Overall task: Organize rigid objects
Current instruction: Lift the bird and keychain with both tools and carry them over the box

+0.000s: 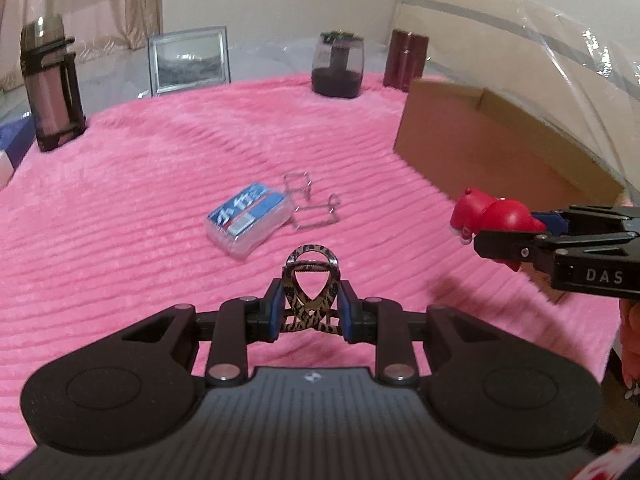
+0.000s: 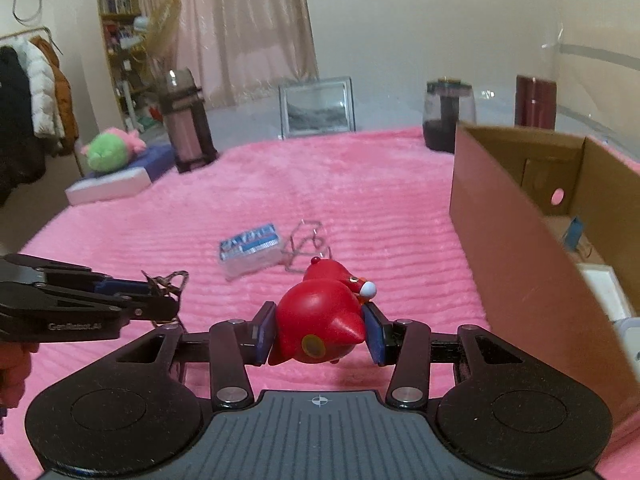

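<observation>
My left gripper is shut on a leopard-patterned hair clip, held above the pink blanket. My right gripper is shut on a red toy figure; that gripper also shows in the left wrist view, holding the toy near the cardboard box. The left gripper shows at the left of the right wrist view. A clear plastic case with a blue label and a wire clip frame lie on the blanket ahead.
The open cardboard box stands at the right with a few items inside. At the blanket's far edge stand a thermos, a picture frame, a dark jar and a maroon box. A green plush lies far left.
</observation>
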### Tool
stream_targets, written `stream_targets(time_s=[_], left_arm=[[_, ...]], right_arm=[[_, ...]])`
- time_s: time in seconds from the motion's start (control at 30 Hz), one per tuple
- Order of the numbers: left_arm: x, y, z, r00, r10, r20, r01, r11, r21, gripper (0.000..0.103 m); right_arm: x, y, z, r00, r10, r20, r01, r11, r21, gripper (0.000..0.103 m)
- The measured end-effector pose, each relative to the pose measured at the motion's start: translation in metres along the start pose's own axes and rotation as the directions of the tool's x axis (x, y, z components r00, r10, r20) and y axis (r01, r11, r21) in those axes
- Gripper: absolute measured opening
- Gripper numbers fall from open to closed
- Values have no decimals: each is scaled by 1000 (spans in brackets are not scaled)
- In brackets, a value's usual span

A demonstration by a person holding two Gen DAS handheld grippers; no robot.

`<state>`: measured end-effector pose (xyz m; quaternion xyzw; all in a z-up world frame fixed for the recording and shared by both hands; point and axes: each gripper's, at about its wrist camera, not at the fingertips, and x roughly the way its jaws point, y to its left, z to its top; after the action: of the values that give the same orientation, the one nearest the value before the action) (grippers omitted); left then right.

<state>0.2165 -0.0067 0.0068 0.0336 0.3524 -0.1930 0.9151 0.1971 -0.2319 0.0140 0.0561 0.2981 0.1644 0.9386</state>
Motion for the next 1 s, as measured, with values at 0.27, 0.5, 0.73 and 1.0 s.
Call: stream_targets(time_s=[0.27, 0.5, 0.73, 1.0], left_arm=[[-28, -41, 31, 997, -53, 57, 50, 997, 58, 23], [-35, -85, 59, 986, -144, 84, 136, 985, 102, 23], [-25, -139, 86, 965, -247, 86, 231, 959, 164, 23], [-6, -196, 113, 947, -319, 46, 294, 914, 281, 23]], right_arm=[[-56, -18, 18, 997, 39, 70, -40, 999, 11, 42], [-100, -61, 29, 993, 4, 115, -7, 1000, 30, 42], [-134, -111, 37, 989, -63, 133, 58, 997, 44, 42], [-153, -162, 43, 986, -123, 112, 121, 992, 25, 42]])
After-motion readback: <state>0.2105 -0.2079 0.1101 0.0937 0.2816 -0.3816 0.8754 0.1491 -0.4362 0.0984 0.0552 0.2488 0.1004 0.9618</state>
